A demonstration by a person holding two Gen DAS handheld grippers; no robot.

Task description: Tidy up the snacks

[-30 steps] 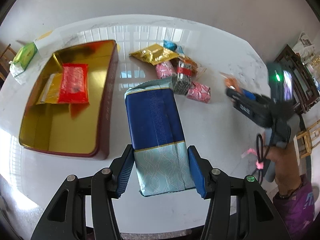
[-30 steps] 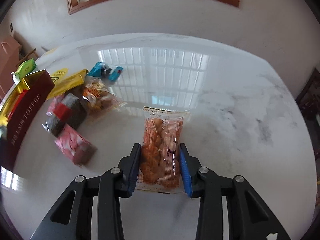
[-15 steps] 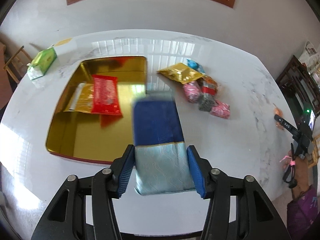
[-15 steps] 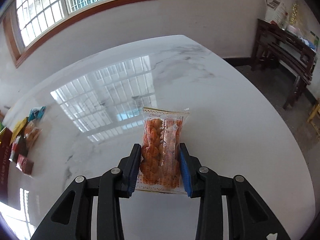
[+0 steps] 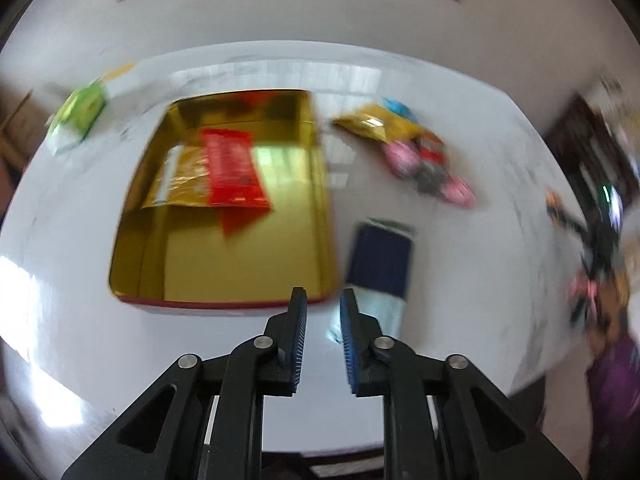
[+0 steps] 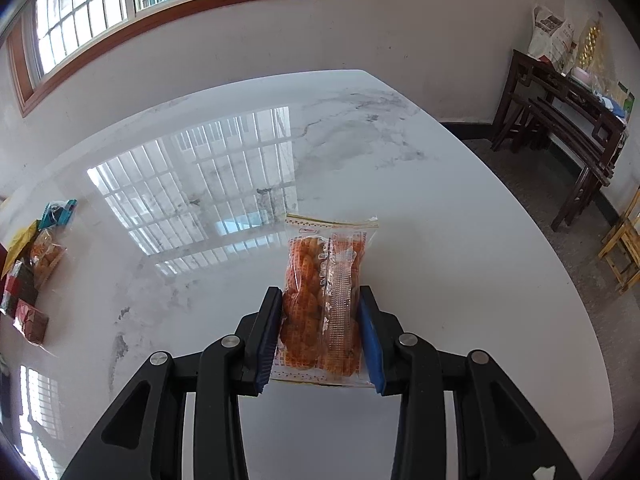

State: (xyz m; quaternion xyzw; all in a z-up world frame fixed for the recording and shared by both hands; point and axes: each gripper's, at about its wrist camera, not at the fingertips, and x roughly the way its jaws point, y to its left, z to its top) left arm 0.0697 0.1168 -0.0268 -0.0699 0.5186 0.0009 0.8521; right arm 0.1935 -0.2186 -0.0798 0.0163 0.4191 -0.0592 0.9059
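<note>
My left gripper (image 5: 323, 300) is empty, its jaws close together with a narrow gap, above the table's near edge. The blue and pale-blue packet (image 5: 378, 268) lies on the table just right of the gold tin (image 5: 132, 236), free of the fingers. The tin holds a red packet (image 5: 232, 168) and a gold packet (image 5: 180, 178). My right gripper (image 6: 318, 300) is shut on a clear packet of orange snacks (image 6: 324, 292), held above the white marble table (image 6: 440, 240).
A pile of small snacks (image 5: 412, 152) lies right of the tin; it also shows at the left edge of the right wrist view (image 6: 28, 276). A green packet (image 5: 76, 116) lies far left. The other gripper (image 5: 596, 240) shows at right. Dark wooden furniture (image 6: 560, 120) stands beyond the table.
My left gripper has let go of the blue packet, which now lies beside the tin, and its jaws have closed up. The right gripper holds the orange packet and has swung slightly further right.
</note>
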